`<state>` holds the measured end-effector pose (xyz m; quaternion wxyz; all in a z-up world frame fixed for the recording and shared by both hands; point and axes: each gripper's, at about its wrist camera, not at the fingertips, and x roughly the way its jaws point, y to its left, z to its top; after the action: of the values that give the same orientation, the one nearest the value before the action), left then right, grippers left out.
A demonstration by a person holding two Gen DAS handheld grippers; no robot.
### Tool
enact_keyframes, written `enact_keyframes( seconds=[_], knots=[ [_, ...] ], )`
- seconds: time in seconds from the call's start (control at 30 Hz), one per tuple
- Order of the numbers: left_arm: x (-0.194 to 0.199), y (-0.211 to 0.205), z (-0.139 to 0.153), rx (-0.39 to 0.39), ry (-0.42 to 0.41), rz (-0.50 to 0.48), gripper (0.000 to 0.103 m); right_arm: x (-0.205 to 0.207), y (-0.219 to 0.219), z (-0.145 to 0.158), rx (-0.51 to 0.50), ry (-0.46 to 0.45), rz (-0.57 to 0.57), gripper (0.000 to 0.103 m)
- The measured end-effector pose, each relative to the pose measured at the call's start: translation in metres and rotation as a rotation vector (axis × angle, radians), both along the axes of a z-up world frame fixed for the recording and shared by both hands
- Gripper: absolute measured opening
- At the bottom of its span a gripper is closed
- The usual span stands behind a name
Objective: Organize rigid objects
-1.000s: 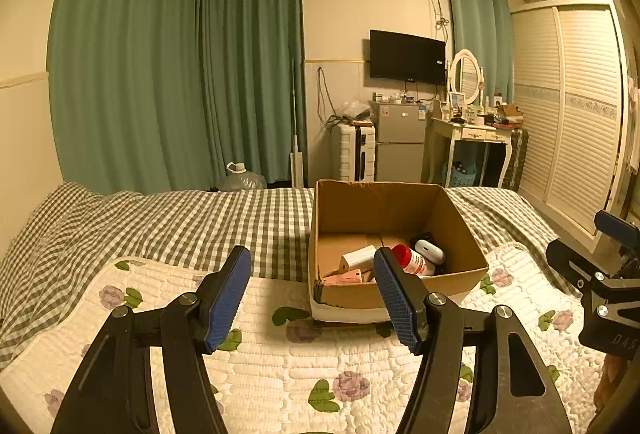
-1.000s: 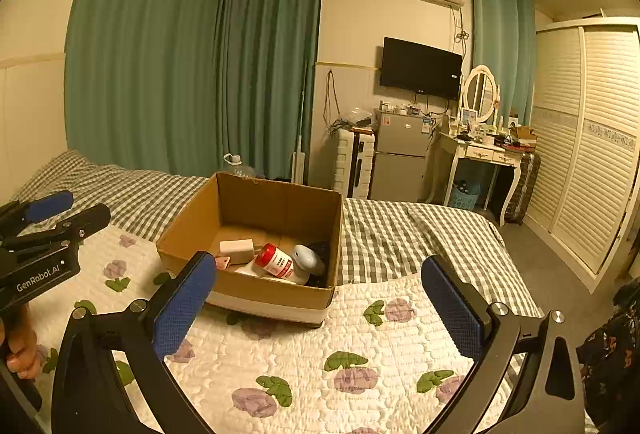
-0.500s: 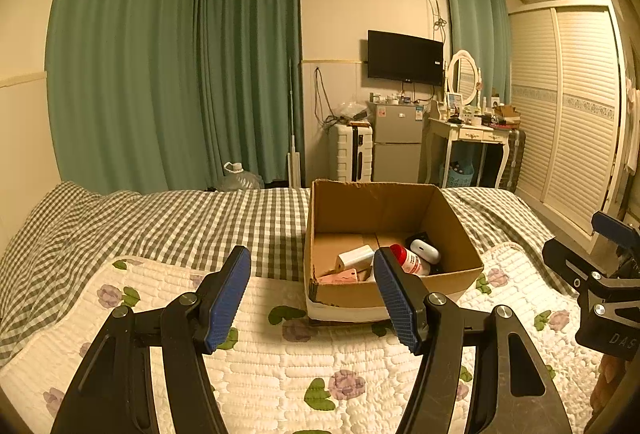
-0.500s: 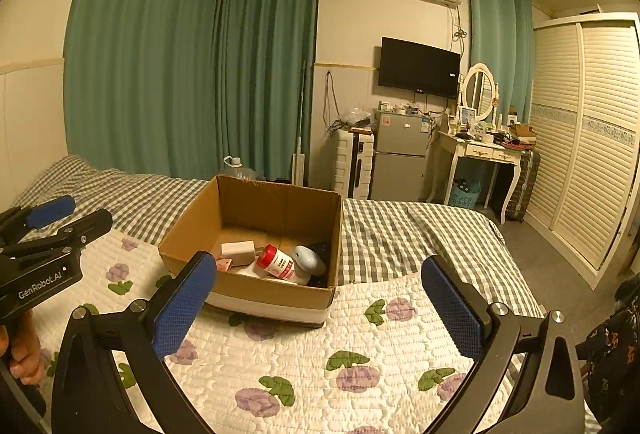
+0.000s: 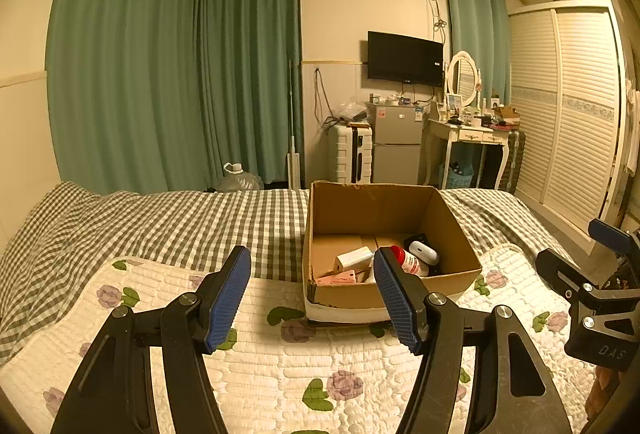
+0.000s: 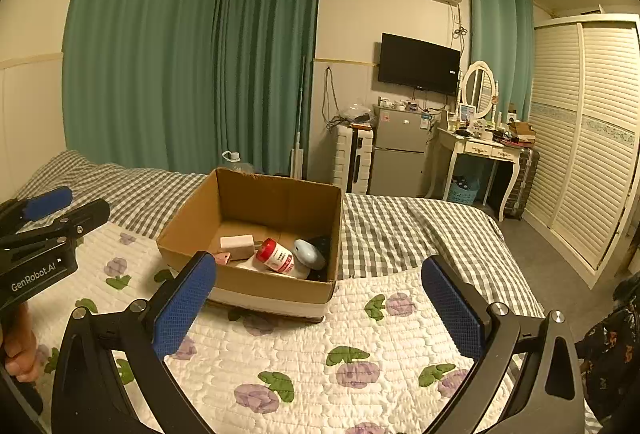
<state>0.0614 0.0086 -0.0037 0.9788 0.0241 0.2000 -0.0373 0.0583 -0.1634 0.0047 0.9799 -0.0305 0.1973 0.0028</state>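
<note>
The cardboard box sat on the quilted bed, with the red-capped bottle and other items inside. Little was changed from a second earlier. The left claw and right claw were kept released and empty; sorting appeared finished or paused.

Legible markings, two entries:

1. "GenRobot.AI", white lettering on the black body of the left gripper, seen at the left edge of the right wrist view.
2. "DAS", pale letters on the black body of the right gripper, at the right edge of the left wrist view; the word runs out of frame.

The red-capped bottle in the cardboard box carries a printed label, too small to read
</note>
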Motion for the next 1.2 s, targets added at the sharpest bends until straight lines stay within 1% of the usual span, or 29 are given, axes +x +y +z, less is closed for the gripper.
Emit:
enact_keyframes(
  seconds=[0.27, 0.43, 0.73, 1.0, 1.2],
  knots=[
    [-0.001, -0.006, 0.0, 0.011, 0.013, -0.013, 0.067, -0.002, -0.002, 0.001, -0.001, -0.002, 0.001, 0.103],
    [0.001, -0.01, -0.001, 0.02, 0.037, -0.013, 0.067, -0.003, -0.002, 0.001, 0.0, -0.002, 0.003, 0.103],
    [-0.003, -0.01, 0.001, 0.012, 0.022, 0.001, 0.067, -0.004, -0.002, 0.001, 0.0, -0.003, 0.004, 0.103],
    [-0.005, -0.01, 0.002, 0.017, 0.027, 0.002, 0.067, -0.006, 0.0, 0.002, -0.002, -0.004, 0.005, 0.103],
    [-0.01, -0.015, 0.005, 0.028, -0.001, -0.006, 0.067, -0.006, 0.0, 0.002, -0.001, -0.005, 0.005, 0.103]
  ],
)
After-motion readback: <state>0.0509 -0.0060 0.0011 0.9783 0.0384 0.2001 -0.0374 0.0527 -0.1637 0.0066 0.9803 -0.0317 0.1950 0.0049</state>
